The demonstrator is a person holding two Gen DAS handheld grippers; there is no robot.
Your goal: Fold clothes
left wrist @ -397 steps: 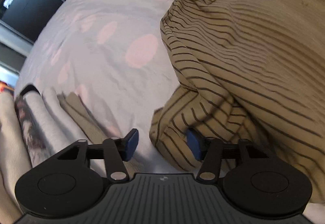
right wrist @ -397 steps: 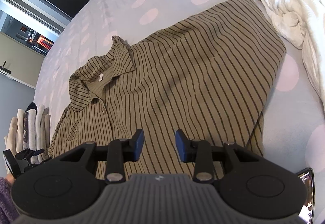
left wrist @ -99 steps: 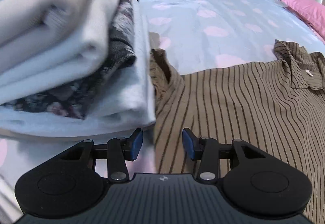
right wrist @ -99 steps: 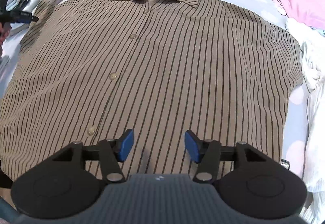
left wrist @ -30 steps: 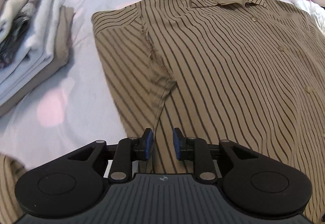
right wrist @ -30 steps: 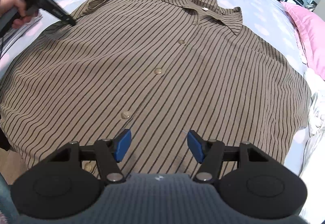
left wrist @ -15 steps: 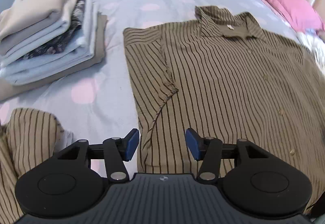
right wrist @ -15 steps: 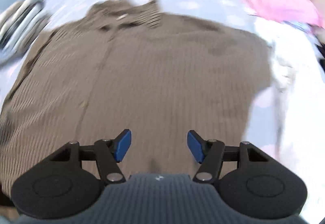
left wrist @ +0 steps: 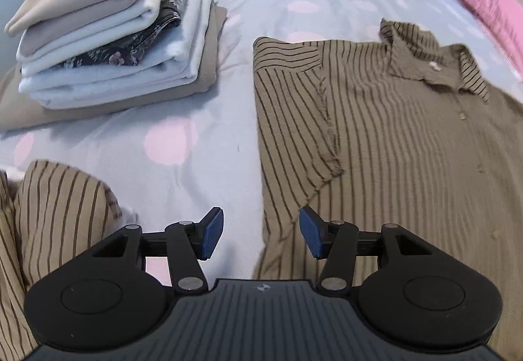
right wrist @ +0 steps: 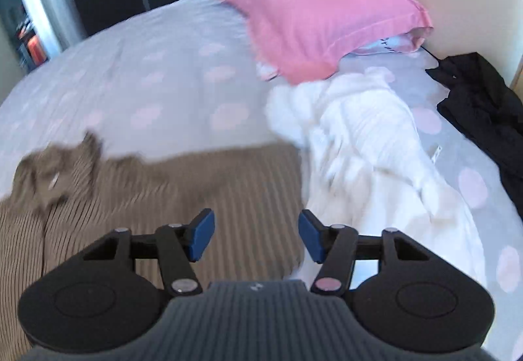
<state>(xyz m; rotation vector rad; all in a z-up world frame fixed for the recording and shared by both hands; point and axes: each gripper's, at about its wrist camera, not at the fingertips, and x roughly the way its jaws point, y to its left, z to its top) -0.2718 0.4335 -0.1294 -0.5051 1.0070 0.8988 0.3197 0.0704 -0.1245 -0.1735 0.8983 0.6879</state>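
A brown shirt with dark stripes lies flat and face up on the bed, collar at the far right, its left sleeve folded in over the chest. My left gripper hovers open above the shirt's left edge, nothing between its blue pads. In the right wrist view the same shirt is blurred and its right edge runs under my right gripper. The right jaws are closing but stand wide apart, above the cloth, with nothing pressed between them.
A stack of folded clothes sits at the far left of the dotted bedsheet. A striped brown sleeve is at the near left. Right of the shirt lie a crumpled white garment, a pink pillow and a black garment.
My left gripper opened off the shirt's left side and rose a little. My right gripper swept fast to the right, from over the shirt front to its right edge, and its jaws narrowed slightly.
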